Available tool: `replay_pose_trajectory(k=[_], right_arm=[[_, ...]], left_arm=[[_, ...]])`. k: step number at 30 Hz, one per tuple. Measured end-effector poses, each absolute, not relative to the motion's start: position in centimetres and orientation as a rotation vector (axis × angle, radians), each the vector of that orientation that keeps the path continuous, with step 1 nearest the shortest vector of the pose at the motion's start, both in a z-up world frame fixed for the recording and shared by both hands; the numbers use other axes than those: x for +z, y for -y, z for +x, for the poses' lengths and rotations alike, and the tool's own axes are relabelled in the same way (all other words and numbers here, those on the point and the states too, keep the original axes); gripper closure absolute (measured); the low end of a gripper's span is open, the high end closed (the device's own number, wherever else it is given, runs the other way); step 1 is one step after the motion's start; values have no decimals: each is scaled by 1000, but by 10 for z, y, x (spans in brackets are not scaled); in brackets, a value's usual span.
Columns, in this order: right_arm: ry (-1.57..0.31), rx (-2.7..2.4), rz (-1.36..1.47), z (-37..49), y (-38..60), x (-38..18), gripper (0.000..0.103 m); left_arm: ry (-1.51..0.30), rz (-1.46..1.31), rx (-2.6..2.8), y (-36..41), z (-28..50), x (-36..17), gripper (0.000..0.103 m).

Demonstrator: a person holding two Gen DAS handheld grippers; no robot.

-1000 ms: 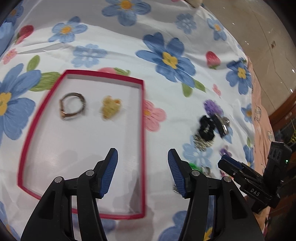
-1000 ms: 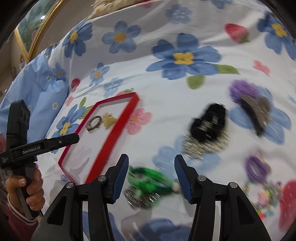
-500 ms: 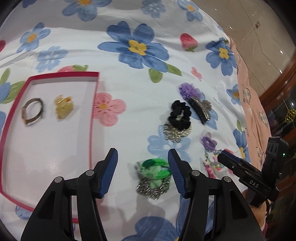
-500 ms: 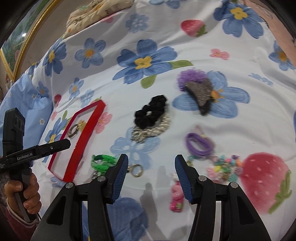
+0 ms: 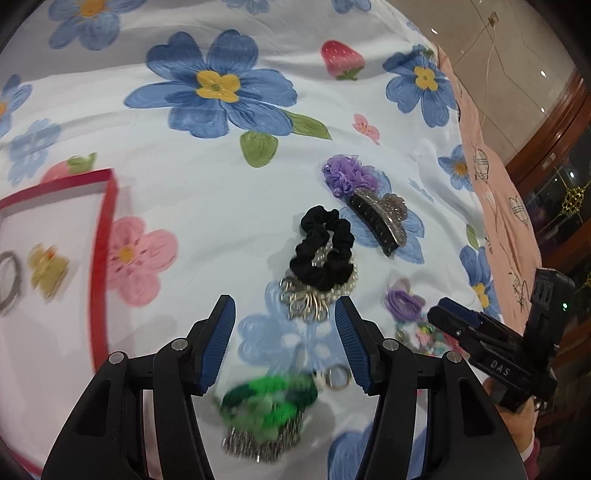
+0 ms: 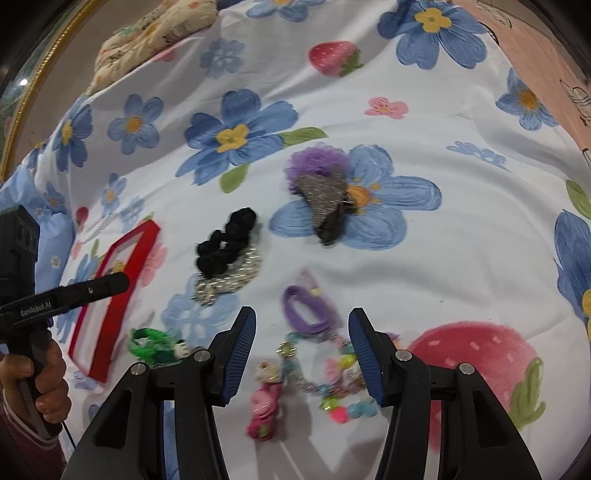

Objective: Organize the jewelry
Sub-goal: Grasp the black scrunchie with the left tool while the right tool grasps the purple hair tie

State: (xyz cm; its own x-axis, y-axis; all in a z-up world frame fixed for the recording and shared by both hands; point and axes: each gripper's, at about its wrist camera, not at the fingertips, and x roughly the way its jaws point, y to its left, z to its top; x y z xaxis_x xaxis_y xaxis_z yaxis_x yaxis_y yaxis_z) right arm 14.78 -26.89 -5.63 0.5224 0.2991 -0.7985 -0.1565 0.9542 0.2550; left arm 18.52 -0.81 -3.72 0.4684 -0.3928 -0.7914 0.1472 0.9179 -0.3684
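Note:
My left gripper (image 5: 284,314) is open and empty above a green scrunchie with a silver chain (image 5: 267,404). Ahead lie a black scrunchie on a pearl and ring piece (image 5: 321,254) and a purple flower claw clip (image 5: 373,206). A red-rimmed tray (image 5: 103,258) at the left holds a ring (image 5: 7,280) and a yellow piece (image 5: 48,267). My right gripper (image 6: 301,328) is open and empty over a purple hair tie (image 6: 308,308), a colourful bead bracelet (image 6: 325,373) and a pink charm (image 6: 264,406). The tray (image 6: 110,310) shows at its left.
Everything lies on a white bedspread with blue flowers and strawberries (image 5: 221,88). A peach blanket (image 5: 491,177) covers the right side. A patterned pillow (image 6: 147,33) lies at the far edge. The other hand-held gripper (image 6: 66,295) shows at the left of the right wrist view.
Both grippers have swung to the right, away from the tray. The left now hangs over the green scrunchie; the right has gone from it to the purple tie and bead bracelet.

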Motion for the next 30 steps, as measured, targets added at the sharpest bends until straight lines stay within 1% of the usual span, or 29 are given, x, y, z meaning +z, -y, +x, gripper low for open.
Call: replay_pose_trajectory(k=[1,3,8,10,12,13,14,15,17,18,23,30], right_arm=[[-988,267,156,150,271,-58,50],[-1003,263,153,155,272,-64,56],[-1029,259,150,162,274,-75,60],[-1036,259,145,164,272,-78,63],[-1043,262,139,165,270,-81,71],[-1045,265,138,166,269,-82,74],[-1047,267,134,166,267,-84,81],[-1045,270,133,166,266,-85,87],[-1039,271,126,164,264,-84,90],[-1035,275,123,164,263,-83,93],[-995,287,133,159,260,-71,95],[-960,345,145,152,239,-52,95]], left_arm=[[-1037,-260,-342,12,192,-40,48],[-1048,-254,-343,18,205,-47,48],[-1065,-249,-359,31,232,-62,49],[-1080,-256,-370,36,239,-69,49],[-1089,-245,-385,41,243,-74,60],[-1094,-241,-397,44,244,-76,77],[-1105,-240,-419,46,245,-78,91],[-1110,-241,-433,48,245,-80,91],[-1088,-225,-446,51,239,-76,94],[-1075,-217,-453,52,236,-73,94],[-1015,-223,-463,43,217,-51,95],[-924,-311,-423,-2,177,-22,95]])
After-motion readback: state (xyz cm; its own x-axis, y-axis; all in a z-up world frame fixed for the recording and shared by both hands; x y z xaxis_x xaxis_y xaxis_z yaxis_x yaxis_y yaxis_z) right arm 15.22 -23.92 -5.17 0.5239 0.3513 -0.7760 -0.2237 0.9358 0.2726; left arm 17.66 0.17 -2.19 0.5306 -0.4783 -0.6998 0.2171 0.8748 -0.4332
